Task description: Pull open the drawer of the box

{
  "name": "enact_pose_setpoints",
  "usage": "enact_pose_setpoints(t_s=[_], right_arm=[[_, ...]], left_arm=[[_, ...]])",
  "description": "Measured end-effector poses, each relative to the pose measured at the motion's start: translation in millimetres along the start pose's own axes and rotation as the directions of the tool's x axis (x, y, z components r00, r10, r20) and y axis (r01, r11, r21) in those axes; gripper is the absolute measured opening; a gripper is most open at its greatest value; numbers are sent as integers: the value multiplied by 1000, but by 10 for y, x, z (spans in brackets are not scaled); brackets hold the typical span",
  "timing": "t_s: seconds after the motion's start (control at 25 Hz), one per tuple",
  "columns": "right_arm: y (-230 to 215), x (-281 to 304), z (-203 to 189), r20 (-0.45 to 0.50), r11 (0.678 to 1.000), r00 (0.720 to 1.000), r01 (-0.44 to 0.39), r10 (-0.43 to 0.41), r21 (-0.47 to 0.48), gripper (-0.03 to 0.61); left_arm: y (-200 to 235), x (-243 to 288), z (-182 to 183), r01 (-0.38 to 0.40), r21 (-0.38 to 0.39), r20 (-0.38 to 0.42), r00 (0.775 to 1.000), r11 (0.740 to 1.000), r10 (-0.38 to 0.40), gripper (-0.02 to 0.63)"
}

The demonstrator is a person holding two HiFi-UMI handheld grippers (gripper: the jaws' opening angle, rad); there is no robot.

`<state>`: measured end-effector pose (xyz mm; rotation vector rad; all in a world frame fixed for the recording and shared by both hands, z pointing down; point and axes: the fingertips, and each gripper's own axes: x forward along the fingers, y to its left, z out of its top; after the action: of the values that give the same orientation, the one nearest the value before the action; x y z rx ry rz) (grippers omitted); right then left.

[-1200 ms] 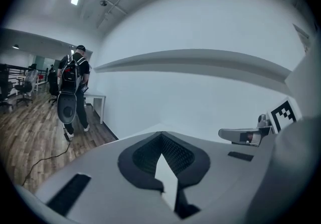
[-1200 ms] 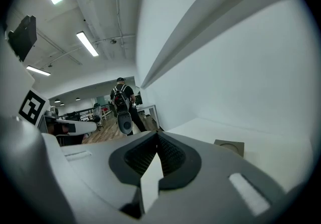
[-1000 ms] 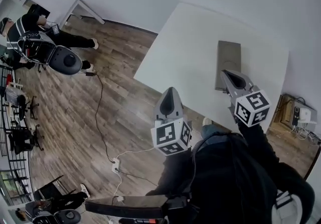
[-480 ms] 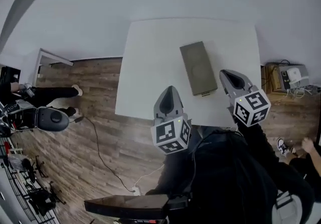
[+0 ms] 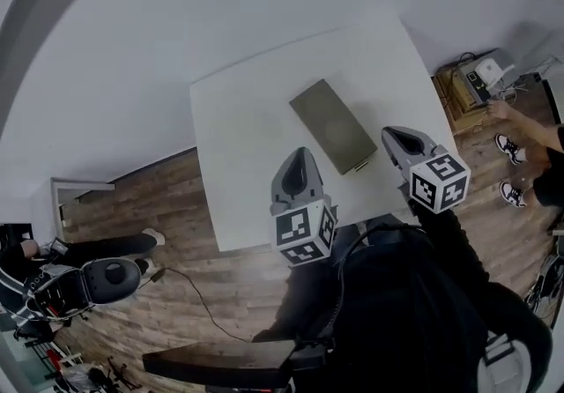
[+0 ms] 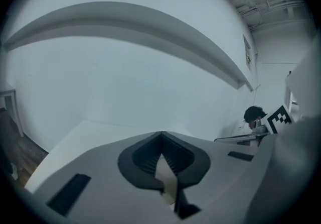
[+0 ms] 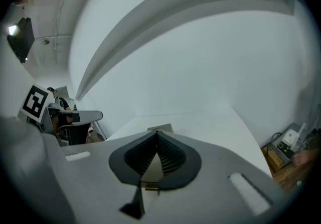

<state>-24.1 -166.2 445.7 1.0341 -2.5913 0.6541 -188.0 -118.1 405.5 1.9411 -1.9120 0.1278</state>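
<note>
An olive-grey flat box (image 5: 331,124) lies on the white table (image 5: 247,144), its near end carrying a small brass pull (image 5: 361,167). My left gripper (image 5: 300,154) hovers over the table's near part, left of the box, jaws shut and empty. My right gripper (image 5: 393,133) hangs just right of the box's near end, also shut on nothing. In the left gripper view the jaws (image 6: 160,134) meet over bare table top. In the right gripper view only the box's far end (image 7: 160,128) peeks over the closed jaws (image 7: 157,133).
A white wall stands behind the table. Wooden floor (image 5: 203,285) lies to the left and in front. A low stand with devices (image 5: 471,83) and a person's shoes (image 5: 508,147) are at the right. A seated person with a chair (image 5: 88,281) is at the far left.
The head view has swung: table and box now sit further left and turned, with new floor at the right. Both grippers keep their places in view, still shut.
</note>
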Motion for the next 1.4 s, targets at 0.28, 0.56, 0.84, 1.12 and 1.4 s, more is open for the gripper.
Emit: enact_pose_setpoints(t_s=[0.28,0.56,0.84,1.12,1.4], right_arm=[[32,10,-333,-67,996,997,42,-37,75,2],[309,-40,-906,-183,968,977,-65,112,242,18],[292,-198,-1404,-256,905,938,-114,234,409,62],[135,241,-1567,-261,825,913,-127,315,550,71],[76,440,-1673,-272,783,912,-79,306,617,71]], left_arm=[[-4,142,-295,111,30,-103,989,993,-107,-2],[29,-4,-679,142,25,-184,974,990,-135,-2],[-160,-111,-956,147,-2,-220,965,989,-144,-2],[-110,209,-1079,133,-8,-253,959,991,-130,-2],[-87,220,-1188,146,-3,-294,945,989,-140,-2]])
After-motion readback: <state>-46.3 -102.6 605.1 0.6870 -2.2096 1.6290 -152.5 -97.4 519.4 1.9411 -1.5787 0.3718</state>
